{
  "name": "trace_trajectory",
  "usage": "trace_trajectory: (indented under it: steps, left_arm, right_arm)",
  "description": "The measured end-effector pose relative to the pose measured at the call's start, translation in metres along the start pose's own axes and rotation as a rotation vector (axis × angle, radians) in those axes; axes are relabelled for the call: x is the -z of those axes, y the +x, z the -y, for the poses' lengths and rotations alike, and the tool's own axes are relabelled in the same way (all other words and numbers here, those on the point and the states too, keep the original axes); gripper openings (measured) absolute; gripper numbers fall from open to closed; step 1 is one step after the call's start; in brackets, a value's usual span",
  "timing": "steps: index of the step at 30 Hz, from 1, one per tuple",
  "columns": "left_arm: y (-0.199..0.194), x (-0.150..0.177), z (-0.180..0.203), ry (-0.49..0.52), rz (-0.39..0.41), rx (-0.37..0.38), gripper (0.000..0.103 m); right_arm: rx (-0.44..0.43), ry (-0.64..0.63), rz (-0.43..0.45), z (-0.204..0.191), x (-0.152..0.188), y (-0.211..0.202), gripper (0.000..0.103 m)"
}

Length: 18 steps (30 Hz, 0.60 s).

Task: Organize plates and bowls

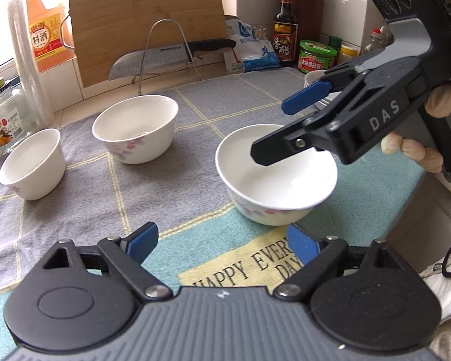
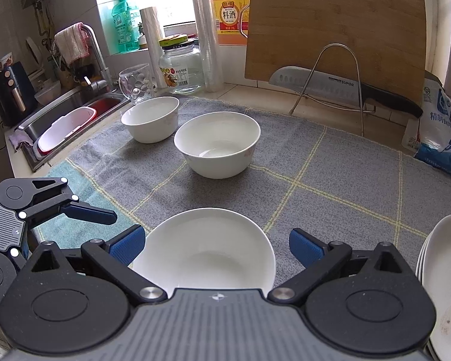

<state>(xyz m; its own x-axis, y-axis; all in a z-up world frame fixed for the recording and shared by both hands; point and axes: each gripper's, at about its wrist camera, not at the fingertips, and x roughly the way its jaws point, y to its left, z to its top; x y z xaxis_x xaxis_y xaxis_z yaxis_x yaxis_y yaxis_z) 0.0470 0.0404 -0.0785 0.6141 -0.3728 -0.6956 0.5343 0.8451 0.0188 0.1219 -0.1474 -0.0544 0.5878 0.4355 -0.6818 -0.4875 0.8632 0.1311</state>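
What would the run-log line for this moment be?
left gripper: open, empty | right gripper: open over nearest white floral ceramic bowl | two other white bowls on grey checked cloth

- The bowls [image 2: 217, 144] at the middle of the right wrist view looked like glazed white ceramic, smooth and glossy.
- The mat [image 2: 330, 186] under them was woven cloth, matt and slightly rough.
- The cutting board [image 2: 336, 30] at the upper right was pale wood with a visible grain, matt.
- The knife [image 2: 321, 85] had a dull metal blade and a black, smooth handle.
- The rack [image 2: 339, 69] was thin shiny metal wire.
- The jar [image 2: 180, 69] at the upper left was clear glass.
- The sink [image 2: 75, 102] at the left was brushed metal.
- The right gripper [image 2: 216, 248] was matt black plastic with ribbed blue pads [image 2: 306, 246].
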Motion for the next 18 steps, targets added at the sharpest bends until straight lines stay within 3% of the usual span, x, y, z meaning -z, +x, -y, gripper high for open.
trace_trajectory:
  steps: [8, 18]
  left_arm:
    - [-0.002, -0.001, -0.03, -0.051, 0.013, -0.104, 0.093]
    - [0.02, -0.018, -0.06, -0.056, 0.048, -0.161, 0.093]
  right_arm:
    - [0.009, -0.03, -0.001, -0.005, -0.01, 0.007, 0.103]
    - [0.055, -0.115, -0.006, -0.008, -0.039, 0.021, 0.103]
